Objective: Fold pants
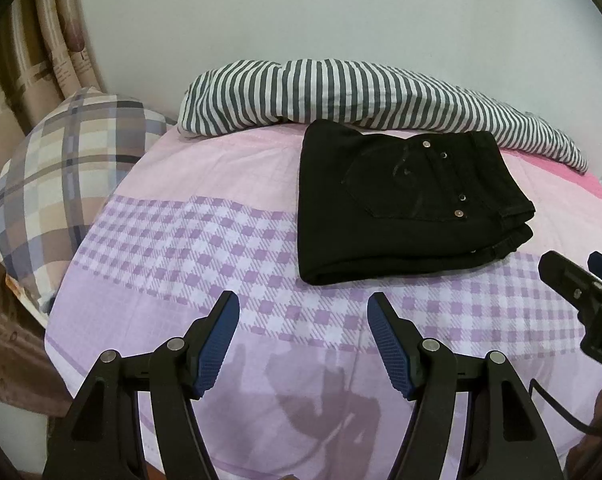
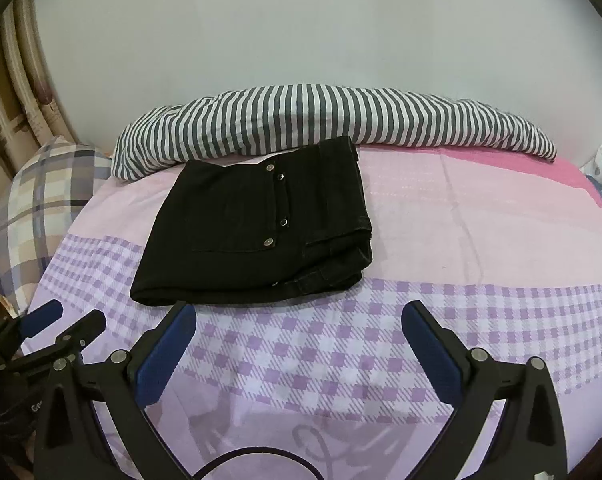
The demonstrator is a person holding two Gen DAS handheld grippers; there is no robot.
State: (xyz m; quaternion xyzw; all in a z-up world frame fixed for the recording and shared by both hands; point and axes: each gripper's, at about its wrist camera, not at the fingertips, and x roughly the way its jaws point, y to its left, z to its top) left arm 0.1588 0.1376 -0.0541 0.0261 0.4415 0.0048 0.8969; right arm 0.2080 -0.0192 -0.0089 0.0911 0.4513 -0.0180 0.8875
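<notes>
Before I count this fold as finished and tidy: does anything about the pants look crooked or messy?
Mostly neat. The black pants lie folded on the bedsheet, but their far edge touches the striped blanket, and the waistband layers on the right don't line up.

A bed sheet [image 1: 173,248] covers the bed: plain pink toward the far edge, a lilac-and-white check band across the middle, pale lilac at the near edge. Along the far edge, against the white wall [image 1: 301,12], lies a long bundle of grey-and-white striped bedding [image 2: 333,120]. At the far left corner sits a plaid pillow [image 1: 61,172], with a beige patterned curtain [image 1: 29,52] hanging behind it.
</notes>
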